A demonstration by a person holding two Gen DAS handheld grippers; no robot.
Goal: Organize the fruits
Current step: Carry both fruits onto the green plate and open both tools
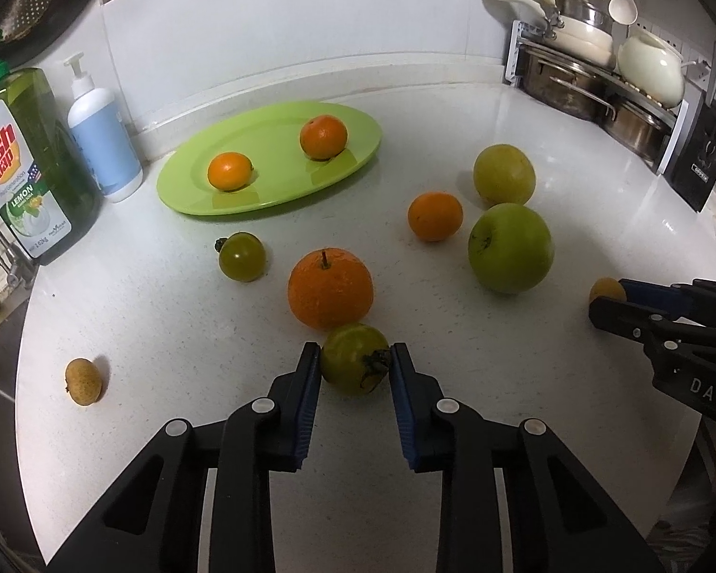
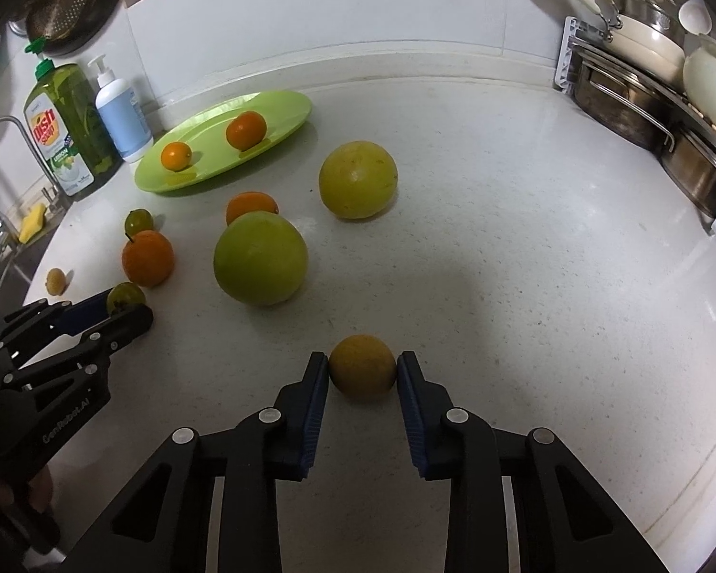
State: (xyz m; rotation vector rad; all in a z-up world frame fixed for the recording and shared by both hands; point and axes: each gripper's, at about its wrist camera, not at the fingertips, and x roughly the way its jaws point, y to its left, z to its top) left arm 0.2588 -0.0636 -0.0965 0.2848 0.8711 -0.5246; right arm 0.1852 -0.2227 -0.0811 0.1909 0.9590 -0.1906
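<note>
My left gripper is shut on a small green fruit with a dark stem, resting on the white counter. My right gripper is shut on a small yellow-brown fruit on the counter. A green plate at the back left holds two small oranges. Loose on the counter lie a large orange, a small orange, a green apple, a yellow-green fruit, another small green fruit and a small brown fruit.
A dish soap bottle and a white pump bottle stand at the back left beside the sink edge. A rack of pots and pans fills the back right corner. The right gripper shows in the left wrist view.
</note>
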